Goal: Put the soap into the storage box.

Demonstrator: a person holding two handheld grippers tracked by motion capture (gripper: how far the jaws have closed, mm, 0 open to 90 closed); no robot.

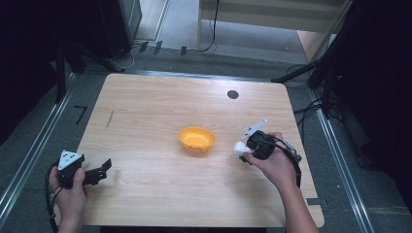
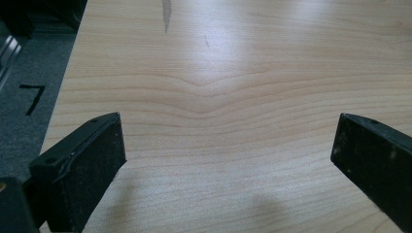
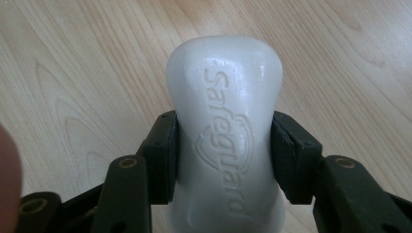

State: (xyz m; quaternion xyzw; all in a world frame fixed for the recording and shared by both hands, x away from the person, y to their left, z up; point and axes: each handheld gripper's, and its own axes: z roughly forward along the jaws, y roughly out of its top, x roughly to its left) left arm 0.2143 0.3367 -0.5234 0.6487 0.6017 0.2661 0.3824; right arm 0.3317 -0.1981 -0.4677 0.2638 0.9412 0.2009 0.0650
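Note:
A white bar of soap (image 3: 224, 136) stamped "Safeguard" is clamped between the two black jaws of my right gripper (image 3: 224, 158), which is shut on it. From above, the soap (image 1: 239, 148) pokes out of the right gripper (image 1: 244, 150) just right of an orange perforated bowl (image 1: 196, 139) at the table's middle. My left gripper (image 1: 103, 168) rests near the table's front left corner, held by a hand. Its jaws stand wide apart over bare wood, so the left gripper (image 2: 228, 150) is open with nothing between its pads (image 2: 94, 167).
The wooden table (image 1: 145, 107) has a small black round mark (image 1: 232, 94) at the back right. Dark stands and cables (image 1: 311, 107) flank the table on the grey floor. A black "7" marking (image 2: 31, 97) lies on the floor at the left.

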